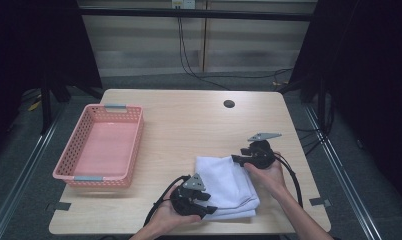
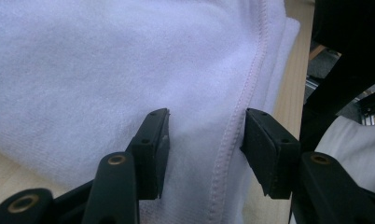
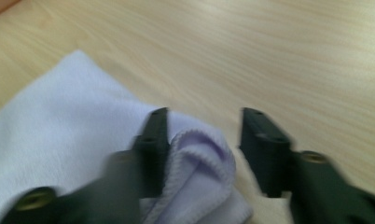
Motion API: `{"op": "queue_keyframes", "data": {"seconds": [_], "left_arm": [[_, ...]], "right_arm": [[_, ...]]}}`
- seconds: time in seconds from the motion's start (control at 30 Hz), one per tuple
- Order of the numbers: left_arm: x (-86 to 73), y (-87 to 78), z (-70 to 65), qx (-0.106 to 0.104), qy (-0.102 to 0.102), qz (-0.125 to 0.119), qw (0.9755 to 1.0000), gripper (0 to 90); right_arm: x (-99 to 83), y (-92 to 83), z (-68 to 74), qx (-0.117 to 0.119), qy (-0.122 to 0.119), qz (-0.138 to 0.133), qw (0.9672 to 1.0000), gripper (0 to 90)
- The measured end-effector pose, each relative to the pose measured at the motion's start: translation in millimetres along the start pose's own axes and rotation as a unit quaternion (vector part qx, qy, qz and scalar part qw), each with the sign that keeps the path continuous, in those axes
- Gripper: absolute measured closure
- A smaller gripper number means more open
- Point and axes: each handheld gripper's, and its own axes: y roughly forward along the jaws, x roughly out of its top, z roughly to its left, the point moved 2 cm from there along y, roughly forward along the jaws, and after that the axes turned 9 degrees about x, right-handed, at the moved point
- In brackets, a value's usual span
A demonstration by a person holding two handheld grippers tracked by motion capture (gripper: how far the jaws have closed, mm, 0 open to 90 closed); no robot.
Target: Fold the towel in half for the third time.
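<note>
Two grippers flank your folded white towel (image 1: 228, 184), which lies on the table (image 1: 189, 125) near the front edge. Your left gripper (image 2: 206, 140) stands parted over its hem — released. Your right gripper (image 3: 204, 140) gapes around a bunched corner, unclenched.

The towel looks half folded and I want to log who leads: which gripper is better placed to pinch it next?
Probably the right gripper: a bunched hemmed corner of the towel already sits between its open jaws. The left gripper has open jaws straddling flat cloth and a seam, which is harder to pinch.
</note>
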Motion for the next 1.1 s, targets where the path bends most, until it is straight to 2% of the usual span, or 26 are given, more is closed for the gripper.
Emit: {"op": "queue_keyframes", "data": {"seconds": [0.03, 0.07, 0.1, 0.17, 0.23, 0.3, 0.37, 0.4, 0.43, 0.47, 0.5, 0.53, 0.6, 0.67, 0.7, 0.73, 0.77, 0.83, 0.93, 1.0, 1.1], "left_arm": [[-0.5, 0.0, -0.6, 0.001, 0.0, -0.001, 1.0, 50.3], [-1.8, -0.2, -1.0, 0.004, -0.001, -0.002, 1.0, 50.2], [-3.3, 0.7, -3.4, 0.012, -0.01, -0.009, 0.9998, 49.7], [-4.9, 0.2, -8.9, 0.024, 0.001, -0.011, 0.9997, 48.6], [-3.8, -3.0, -10.7, 0.027, -0.002, -0.016, 0.9995, 46.6], [-4.3, -11.0, -9.4, 0.017, -0.017, -0.017, 0.9996, 43.5], [-11.6, -23.1, -6.1, 0.028, -0.021, -0.018, 0.9992, 42.6], [-19.2, -30.8, -2.1, 0.028, -0.028, -0.015, 0.9991, 41.4], [-19.2, -30.8, -2.1, 0.028, -0.028, -0.015, 0.9991, 39.7], [-24.3, -34.7, 0.3, 0.031, -0.034, -0.012, 0.9989, 39.7], [-32.6, -37.7, 5.8, 0.042, -0.042, -0.007, 0.9982, 38.2], [-35.6, -37.3, 8.7, 0.039, -0.051, 0.0, 0.9979, 36.9], [-37.2, -34.0, 12.3, 0.038, -0.056, 0.009, 0.9977, 34.0], [-36.4, -27.8, 12.9, 0.04, -0.046, 0.016, 0.998, 32.8], [-35.9, -25.6, 12.4, 0.037, -0.045, 0.018, 0.9982, 32.5], [-35.4, -23.8, 10.9, 0.025, -0.05, 0.017, 0.9983, 31.2], [-34.9, -22.5, 8.4, 0.03, -0.049, 0.02, 0.9982, 30.7], [-33.9, -19.2, 2.6, 0.021, -0.039, 0.022, 0.9988, 30.7], [-29.8, -12.6, -2.4, 0.034, -0.025, 0.028, 0.9987, 29.4], [-28.7, -11.1, -1.7, 0.033, -0.038, 0.022, 0.9985, 30.0], [-28.9, -11.7, -1.9, 0.045, -0.023, 0.025, 0.9984, 36.8]], "right_arm": [[-3.8, -1.0, -0.9, -0.006, -0.006, 0.002, 1.0, 69.2], [-7.2, -3.3, -1.7, -0.018, -0.008, 0.005, 0.9998, 71.9], [-10.1, -5.4, -3.5, -0.015, -0.003, 0.001, 0.9999, 73.7], [-15.1, -10.0, -7.0, -0.017, -0.01, 0.004, 0.9998, 76.9], [-20.6, -11.7, -9.5, -0.015, -0.011, 0.018, 0.9997, 76.3], [-25.0, -12.9, -10.4, -0.025, -0.015, 0.033, 0.999, 64.1], [-24.8, -17.5, -12.6, -0.035, -0.013, 0.028, 0.9989, 50.2], [-24.2, -21.4, -14.6, -0.013, -0.006, 0.013, 0.9998, 42.5], [-24.2, -21.4, -14.6, -0.013, -0.006, 0.013, 0.9998, 42.5], [-23.8, -24.8, -15.9, 0.007, 0.0, -0.001, 1.0, 33.8], [-24.5, -25.1, -14.8, 0.026, 0.0, -0.004, 0.9997, 28.7], [-25.7, -24.0, -13.4, 0.025, -0.001, -0.004, 0.9997, 25.0], [-28.5, -18.8, -11.5, 0.023, -0.005, 0.006, 0.9997, 21.5], [-31.8, -12.7, -11.5, 0.022, -0.004, 0.016, 0.9996, 20.0], [-33.0, -9.3, -12.8, 0.029, -0.002, 0.019, 0.9994, 19.2], [-33.7, -7.5, -14.1, 0.04, 0.006, 0.024, 0.9989, 19.1], [-34.0, -6.8, -15.0, 0.048, 0.008, 0.022, 0.9986, 19.0], [-35.0, -6.1, -13.9, 0.052, 0.006, 0.023, 0.9984, 18.2], [-39.0, -2.1, -9.2, 0.067, 0.003, 0.037, 0.9971, 19.3], [-38.4, -3.5, -6.3, 0.063, 0.001, 0.041, 0.9972, 19.5], [-39.4, -2.9, -6.9, 0.065, 0.0, 0.048, 0.9967, 20.2]]}}
